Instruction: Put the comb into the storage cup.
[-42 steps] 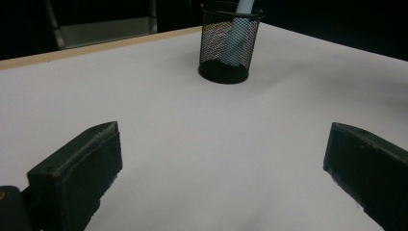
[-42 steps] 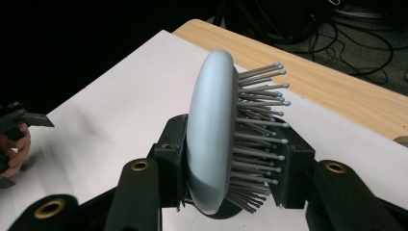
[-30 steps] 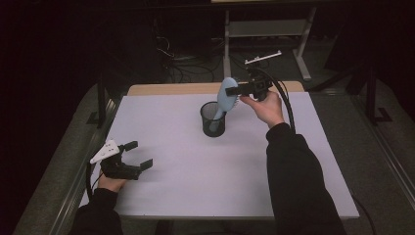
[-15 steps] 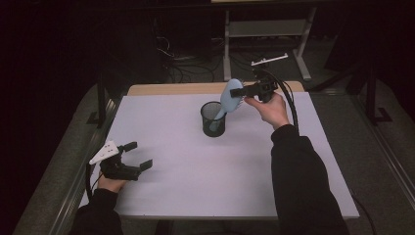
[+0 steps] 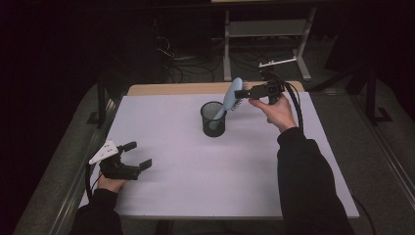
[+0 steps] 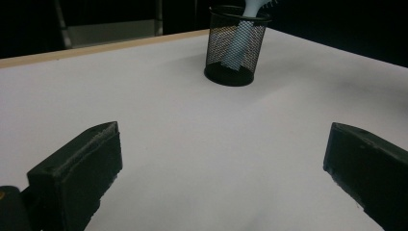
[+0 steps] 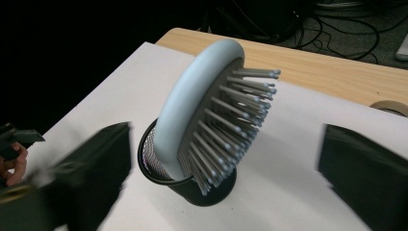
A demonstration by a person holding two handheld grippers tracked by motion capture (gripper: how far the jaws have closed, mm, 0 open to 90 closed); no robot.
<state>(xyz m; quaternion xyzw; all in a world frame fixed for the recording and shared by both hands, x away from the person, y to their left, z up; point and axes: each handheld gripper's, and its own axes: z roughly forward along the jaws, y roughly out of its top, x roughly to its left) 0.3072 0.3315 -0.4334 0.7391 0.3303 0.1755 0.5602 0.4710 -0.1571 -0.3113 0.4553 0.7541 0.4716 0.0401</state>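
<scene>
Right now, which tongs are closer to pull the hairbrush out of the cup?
Right. The right tongs hang open right beside the hairbrush leaning in the mesh cup. The left tongs rest open at the table's near-left edge, far away.

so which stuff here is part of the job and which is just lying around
In the job:
- hairbrush, handle down in the mesh cup
- right tongs, open by the brush head

Lying about:
- left tongs, open, idle near the table edge
- tape roll on the far edge
</scene>
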